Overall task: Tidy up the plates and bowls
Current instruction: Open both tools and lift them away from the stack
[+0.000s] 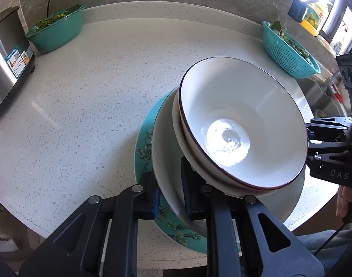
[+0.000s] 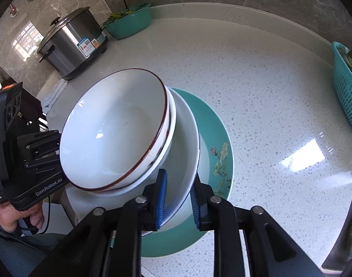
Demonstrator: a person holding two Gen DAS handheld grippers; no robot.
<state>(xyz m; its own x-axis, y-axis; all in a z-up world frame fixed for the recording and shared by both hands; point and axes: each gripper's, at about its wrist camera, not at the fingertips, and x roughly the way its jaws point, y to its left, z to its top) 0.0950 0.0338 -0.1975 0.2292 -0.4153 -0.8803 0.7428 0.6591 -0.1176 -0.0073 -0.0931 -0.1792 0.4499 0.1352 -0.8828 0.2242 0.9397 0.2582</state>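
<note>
On the speckled surface [image 1: 83, 106] sits the stack: teal floral plate [image 2: 212, 124] under a white plate [image 2: 187, 124], two brown-rimmed bowls [image 1: 240, 120] nested and tilted on top. Your left gripper [image 1: 170, 195] and right gripper [image 2: 177, 198] each straddle the white plate's rim from opposite sides, jaws slightly parted with the rim between them; I cannot tell whether the pads press. This looks like set-down, so next ease both off evenly, minding the leaning bowls.
</note>
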